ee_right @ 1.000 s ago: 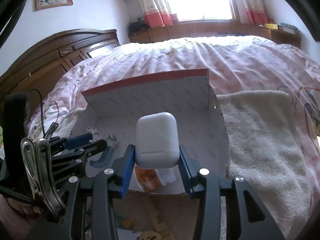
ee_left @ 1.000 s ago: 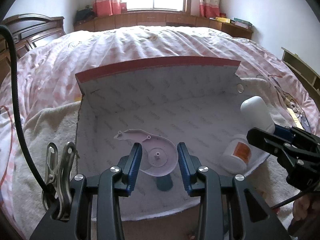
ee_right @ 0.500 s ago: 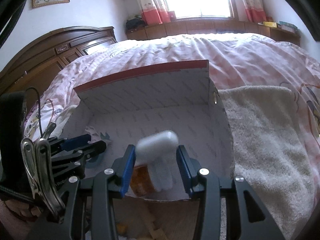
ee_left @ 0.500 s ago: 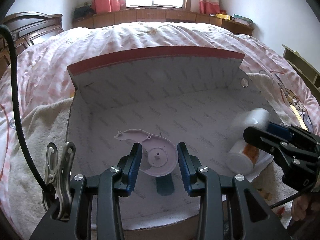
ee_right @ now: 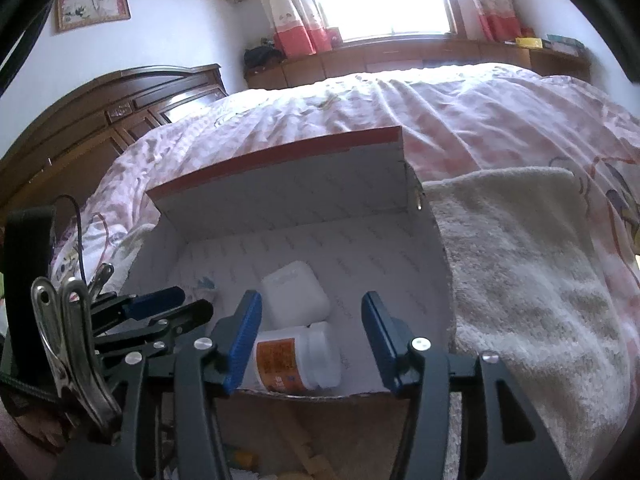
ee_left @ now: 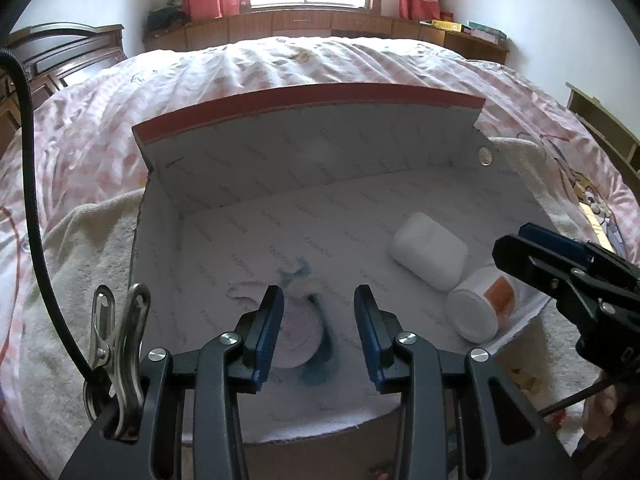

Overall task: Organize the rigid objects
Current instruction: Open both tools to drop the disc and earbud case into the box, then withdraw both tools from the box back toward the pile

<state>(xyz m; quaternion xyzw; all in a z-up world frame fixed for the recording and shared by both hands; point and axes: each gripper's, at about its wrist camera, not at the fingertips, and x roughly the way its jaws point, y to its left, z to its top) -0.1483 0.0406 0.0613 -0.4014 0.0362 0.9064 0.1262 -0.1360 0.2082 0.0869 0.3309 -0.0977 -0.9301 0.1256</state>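
An open white box (ee_left: 304, 152) with a red-edged lid (ee_right: 280, 152) lies on the bed. Inside, a white earbud case (ee_left: 430, 251) (ee_right: 294, 294) rests beside a white pill bottle with an orange label (ee_left: 480, 308) (ee_right: 294, 360). A blurred pale pink plastic disc (ee_left: 298, 330) and a teal piece (ee_left: 318, 374) lie on the box floor, seen between my left fingers. My left gripper (ee_left: 319, 332) is open and empty above the disc. My right gripper (ee_right: 312, 342) is open and empty above the bottle; it also shows at the right in the left wrist view (ee_left: 560, 272).
The box sits on a cream towel (ee_right: 520, 264) over a pink checked bedspread (ee_left: 280, 68). A dark wooden headboard (ee_right: 100, 120) stands at left. A wooden ledge (ee_left: 320, 24) runs under the window. Small wooden pieces (ee_right: 316, 460) lie near the box front.
My right gripper opened and dropped the earbud case into the box beside the bottle. My left gripper opened and the pink disc fell to the box floor. Both grippers moved closer to the box.
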